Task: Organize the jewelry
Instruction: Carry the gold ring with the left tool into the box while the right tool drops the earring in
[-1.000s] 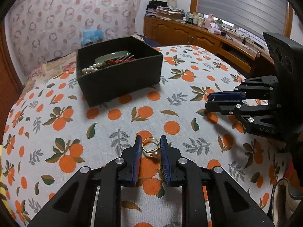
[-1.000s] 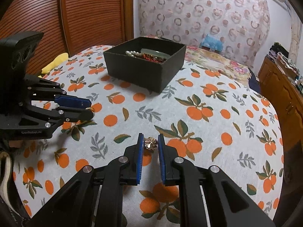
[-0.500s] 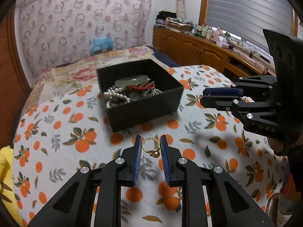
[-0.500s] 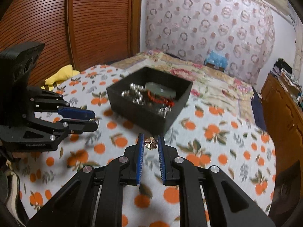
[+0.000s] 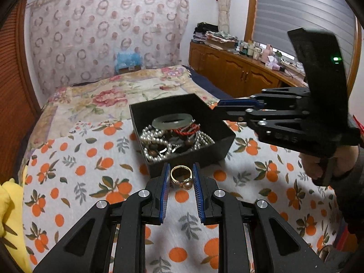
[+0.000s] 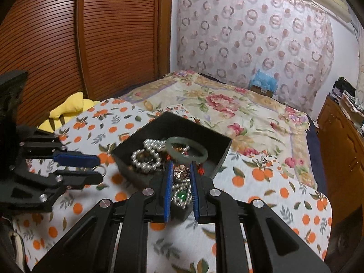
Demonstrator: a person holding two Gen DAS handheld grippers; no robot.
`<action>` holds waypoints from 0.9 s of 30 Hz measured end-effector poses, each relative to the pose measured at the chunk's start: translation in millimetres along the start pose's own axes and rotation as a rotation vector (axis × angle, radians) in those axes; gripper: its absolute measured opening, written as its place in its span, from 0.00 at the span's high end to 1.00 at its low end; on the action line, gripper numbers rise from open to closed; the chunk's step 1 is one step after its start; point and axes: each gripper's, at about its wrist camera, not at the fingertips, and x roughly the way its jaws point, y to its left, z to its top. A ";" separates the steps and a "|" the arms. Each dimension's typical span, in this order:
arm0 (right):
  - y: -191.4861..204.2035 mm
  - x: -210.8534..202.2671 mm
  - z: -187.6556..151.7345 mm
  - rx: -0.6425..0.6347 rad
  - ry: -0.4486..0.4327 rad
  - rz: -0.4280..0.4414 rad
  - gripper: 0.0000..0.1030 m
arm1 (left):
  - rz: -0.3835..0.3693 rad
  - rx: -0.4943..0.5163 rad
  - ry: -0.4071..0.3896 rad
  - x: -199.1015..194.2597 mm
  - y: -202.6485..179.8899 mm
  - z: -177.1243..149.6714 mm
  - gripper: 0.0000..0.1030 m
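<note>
We count one black box (image 5: 182, 134) on the orange-print cloth (image 5: 75, 182), holding one jade bangle (image 5: 173, 121) and tangled pearl strands (image 5: 154, 137). The left gripper (image 5: 181, 177) pinches one gold ring (image 5: 180, 174) just before the box's near wall. The right gripper (image 6: 180, 170) clasps one flower-shaped piece (image 6: 180, 171) over the box's near corner.

Box (image 5: 182, 134) on the bed (image 5: 75, 173), bangle (image 5: 172, 122) and pearl strands (image 5: 154, 136) in it, ring (image 5: 181, 174) above the bed just before the box, cabinet (image 5: 236, 75) beside the bed's right edge
</note>
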 end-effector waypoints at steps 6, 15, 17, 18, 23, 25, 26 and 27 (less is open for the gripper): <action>-6.8 11.5 3.8 0.046 -0.008 0.026 0.84 | 0.016 0.004 -0.021 1.4 4.8 14.9 0.82; -14.0 13.1 1.6 0.069 -0.014 0.037 0.83 | 0.034 0.018 -0.027 16.5 9.2 35.2 0.82; -14.8 13.4 2.0 0.070 -0.013 0.038 0.83 | 0.036 0.019 -0.027 20.6 10.9 38.3 0.82; -14.9 13.3 2.0 0.070 -0.013 0.039 0.83 | 0.039 0.020 -0.027 22.4 11.6 39.9 0.82; -14.5 14.9 4.1 0.068 -0.013 0.044 0.83 | 0.051 0.019 -0.026 28.7 17.4 45.5 0.82; -14.6 15.6 4.4 0.069 -0.012 0.041 0.83 | 0.053 0.017 -0.024 29.9 19.6 46.5 0.82; -14.6 15.2 4.2 0.069 -0.011 0.038 0.83 | 0.054 0.014 -0.023 30.9 21.4 47.3 0.82; -15.3 14.7 4.3 0.071 -0.013 0.034 0.78 | 0.053 0.011 -0.022 32.2 22.7 48.7 0.82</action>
